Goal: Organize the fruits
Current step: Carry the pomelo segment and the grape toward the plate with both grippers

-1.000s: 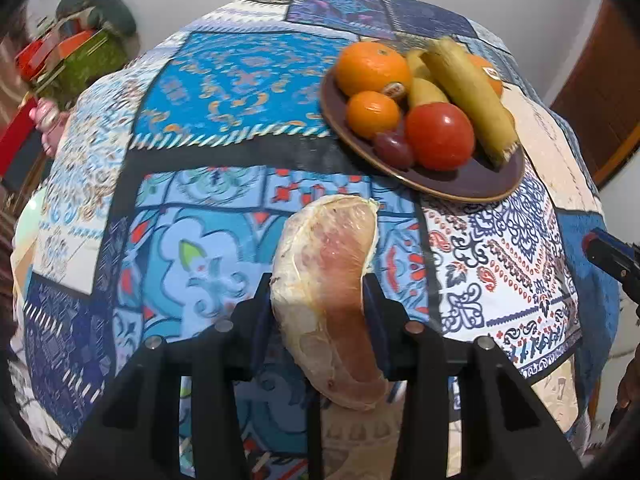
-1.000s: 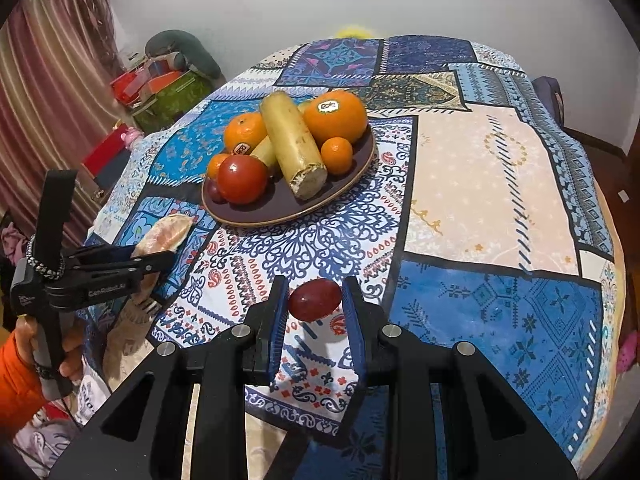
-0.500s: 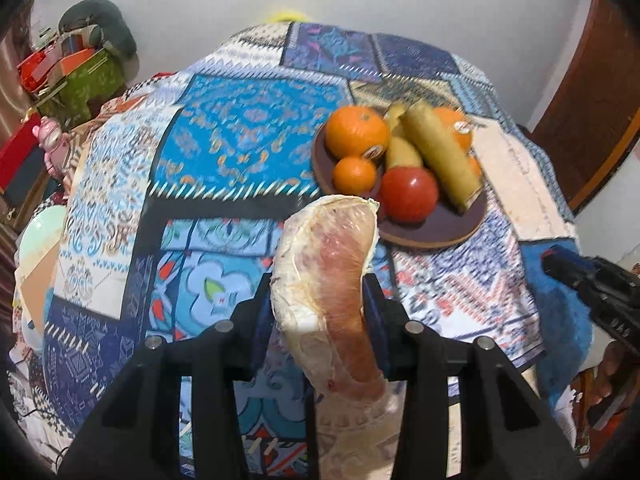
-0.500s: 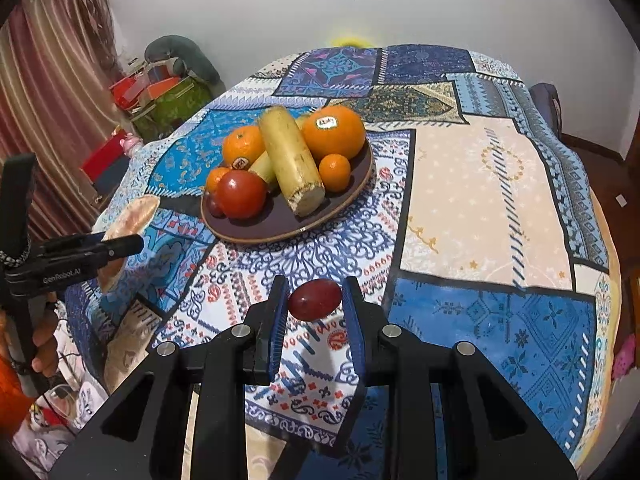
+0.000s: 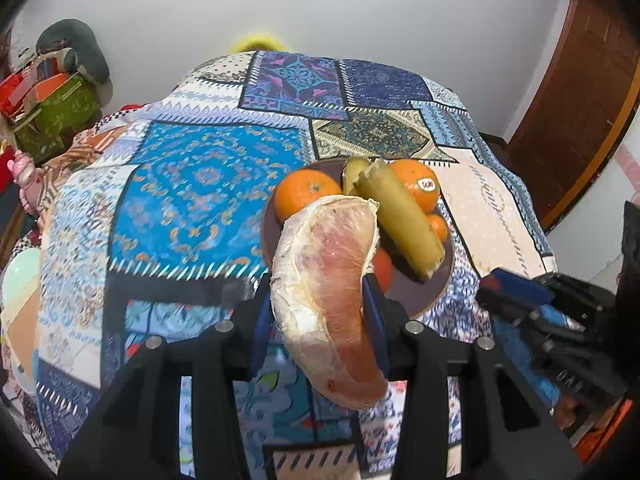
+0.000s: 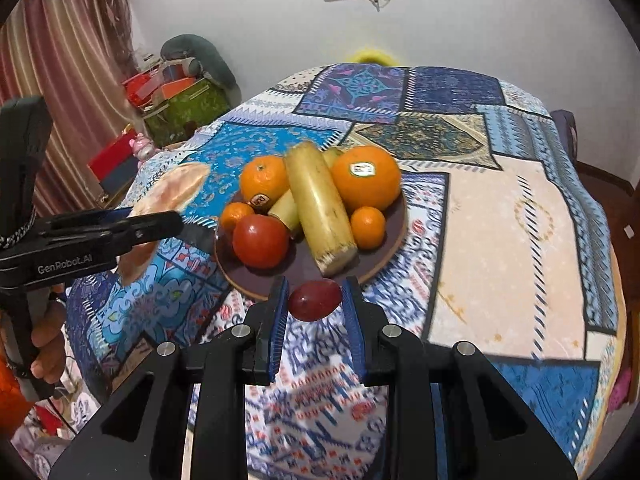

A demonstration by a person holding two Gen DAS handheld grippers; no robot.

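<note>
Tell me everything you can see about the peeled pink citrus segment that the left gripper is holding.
The peeled pink pomelo-like citrus segment is a long, curved wedge. Its flesh is pale pink with juicy fibres, and a whitish, wrinkled membrane covers its outer edge and tips. It stands roughly upright and tilted, clamped at its middle between the jaws of the left gripper, whose blue pads press its two sides. It hangs in the air above the patterned patchwork tablecloth, in front of the dark brown fruit plate, touching nothing else.

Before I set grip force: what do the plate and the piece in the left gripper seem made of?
Plate: looks like dark brown glazed ceramic or plastic, smooth with a pale rim. Peeled citrus segment in the left gripper: soft pink pulp under thin, whitish membrane.
</note>
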